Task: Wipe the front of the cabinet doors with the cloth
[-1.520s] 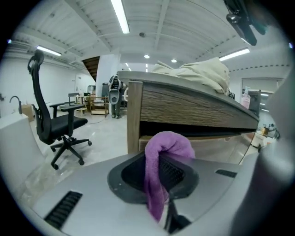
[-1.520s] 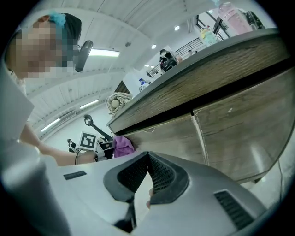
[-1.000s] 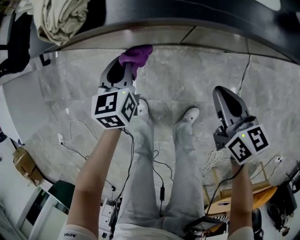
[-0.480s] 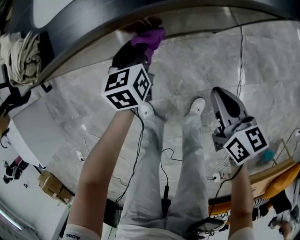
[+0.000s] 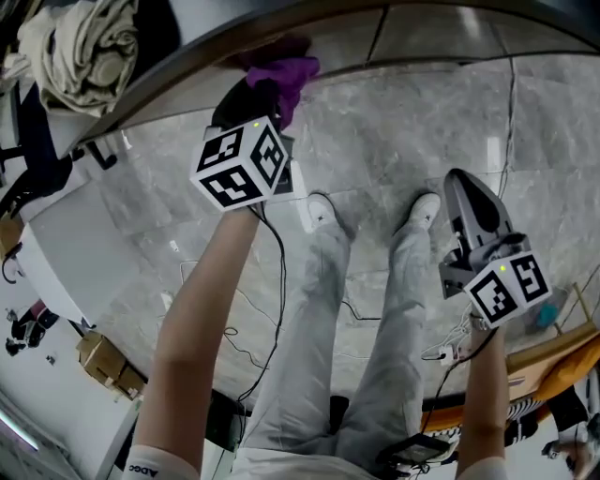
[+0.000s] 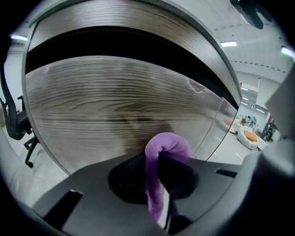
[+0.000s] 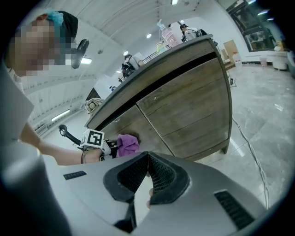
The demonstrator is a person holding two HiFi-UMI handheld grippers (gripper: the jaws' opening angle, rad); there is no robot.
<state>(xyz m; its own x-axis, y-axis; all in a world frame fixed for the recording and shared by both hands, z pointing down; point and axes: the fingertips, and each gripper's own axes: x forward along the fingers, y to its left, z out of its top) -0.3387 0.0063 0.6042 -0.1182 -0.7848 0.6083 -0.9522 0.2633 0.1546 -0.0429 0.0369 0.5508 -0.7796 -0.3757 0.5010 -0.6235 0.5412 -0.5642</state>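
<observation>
A purple cloth is clamped in my left gripper, which is shut on it, and is held up against the wooden cabinet door just under the dark countertop. In the left gripper view the cloth bulges out past the jaws, right at the wood-grain door. My right gripper hangs lower at the right, away from the cabinet, shut with nothing in it. The right gripper view shows its jaws meeting at the tips, with the cabinet, the cloth and the left gripper's marker cube beyond.
A beige bundle of fabric lies on the countertop at the upper left. Bottles stand on the counter. Cables run across the marble floor around the person's legs and shoes. A cardboard box sits at the lower left.
The left gripper has carried the cloth up from in front of the floor to the cabinet front under the countertop. The right gripper has stayed low at the right.
</observation>
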